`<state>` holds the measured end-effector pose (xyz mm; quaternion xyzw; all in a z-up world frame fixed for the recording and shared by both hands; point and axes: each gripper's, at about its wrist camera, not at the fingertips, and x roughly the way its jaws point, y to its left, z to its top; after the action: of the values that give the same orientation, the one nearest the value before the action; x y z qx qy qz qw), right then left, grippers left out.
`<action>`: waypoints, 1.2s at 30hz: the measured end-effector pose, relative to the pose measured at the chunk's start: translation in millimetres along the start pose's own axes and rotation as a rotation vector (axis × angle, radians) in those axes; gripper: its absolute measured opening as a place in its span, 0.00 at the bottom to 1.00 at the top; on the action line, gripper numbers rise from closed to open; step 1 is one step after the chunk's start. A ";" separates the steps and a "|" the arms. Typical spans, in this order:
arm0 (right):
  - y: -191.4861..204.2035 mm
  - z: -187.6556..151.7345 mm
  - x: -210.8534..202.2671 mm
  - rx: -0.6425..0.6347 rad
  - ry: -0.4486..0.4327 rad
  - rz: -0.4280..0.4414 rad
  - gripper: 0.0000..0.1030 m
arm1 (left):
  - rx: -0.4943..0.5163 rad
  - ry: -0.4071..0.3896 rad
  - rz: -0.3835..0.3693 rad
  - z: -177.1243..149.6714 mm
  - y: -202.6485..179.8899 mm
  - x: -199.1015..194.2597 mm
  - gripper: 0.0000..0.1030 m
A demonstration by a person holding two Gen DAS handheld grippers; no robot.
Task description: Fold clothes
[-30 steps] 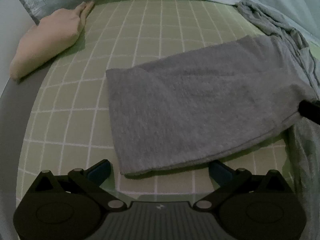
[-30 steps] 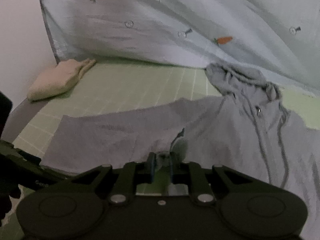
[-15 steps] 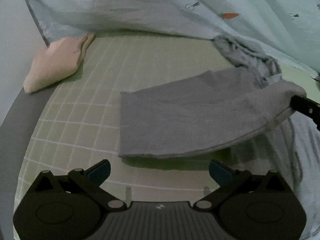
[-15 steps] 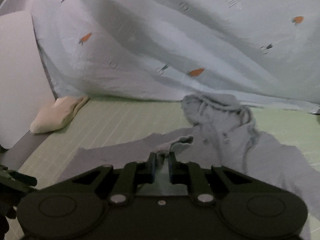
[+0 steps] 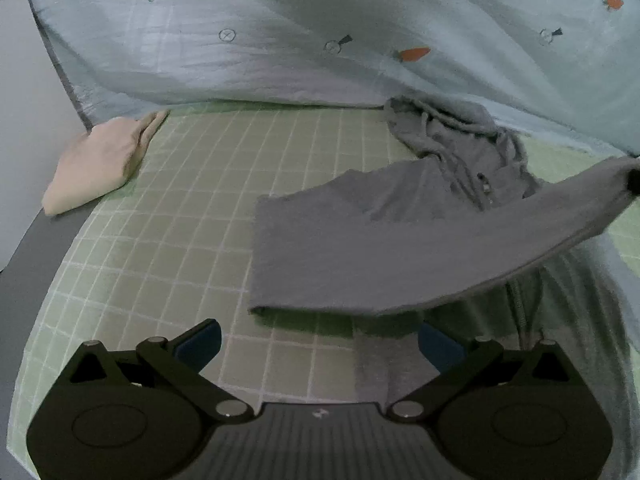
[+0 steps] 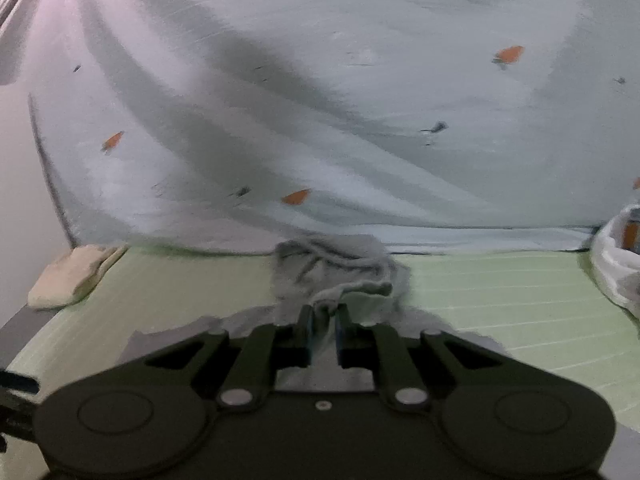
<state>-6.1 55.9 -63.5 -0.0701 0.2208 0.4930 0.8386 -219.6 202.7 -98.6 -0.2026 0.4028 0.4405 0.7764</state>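
A grey hoodie (image 5: 360, 248) lies on the green grid mat (image 5: 180, 240), its hood (image 5: 452, 140) bunched toward the quilt. One flat part of it hangs lifted off the mat, pulled up toward the right edge, where my right gripper (image 5: 634, 180) shows as a dark tip. In the right wrist view my right gripper (image 6: 323, 318) is shut on a pinched fold of the grey hoodie (image 6: 332, 272). My left gripper (image 5: 320, 340) stands open above the mat, just in front of the lifted fabric's near edge, nothing between its fingers.
A folded beige garment (image 5: 100, 164) rests at the mat's far left corner. A light blue quilt (image 5: 320, 40) with carrot prints rises behind the mat. A white bundle (image 6: 616, 260) sits at the far right. The bed's grey edge (image 5: 32, 264) runs along the left.
My right gripper has carried the pinched grey fabric up and to the right, lifting that part off the mat. My left gripper has drawn back and risen, staying open.
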 end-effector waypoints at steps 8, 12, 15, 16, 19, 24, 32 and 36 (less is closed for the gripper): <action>-64.0 -4.9 7.6 0.101 -0.008 -0.087 0.11 | -0.066 0.035 0.041 0.3 -3.5 7.7 1.00; -93.5 -4.2 10.6 0.145 -0.030 -0.158 0.11 | -0.072 0.046 0.070 4.1 -4.7 17.2 1.00; -115.7 -2.7 14.6 0.161 -0.047 -0.221 0.10 | -0.089 0.074 0.084 9.0 -6.2 33.5 1.00; -122.8 -1.8 16.4 0.166 -0.046 -0.246 0.10 | -0.086 0.091 0.095 11.3 -6.5 38.6 1.00; -144.9 3.5 14.9 0.191 -0.054 -0.311 0.10 | -0.076 0.115 0.120 17.1 -8.5 48.3 1.00; -173.2 5.4 11.7 0.173 -0.055 -0.423 0.10 | -0.020 0.158 0.100 19.4 -17.8 65.6 1.00; -213.7 -24.0 24.6 0.259 0.045 -0.535 0.10 | 0.022 0.220 0.107 16.9 -26.0 95.1 1.00; -220.6 -40.5 29.5 0.276 0.093 -0.562 0.10 | -0.005 0.248 0.152 15.7 -17.2 105.5 1.00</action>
<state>183.3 -45.4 -134.7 -0.0363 0.2958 0.2038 0.9326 -167.6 259.0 -174.8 -0.2262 0.5086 0.4708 0.6845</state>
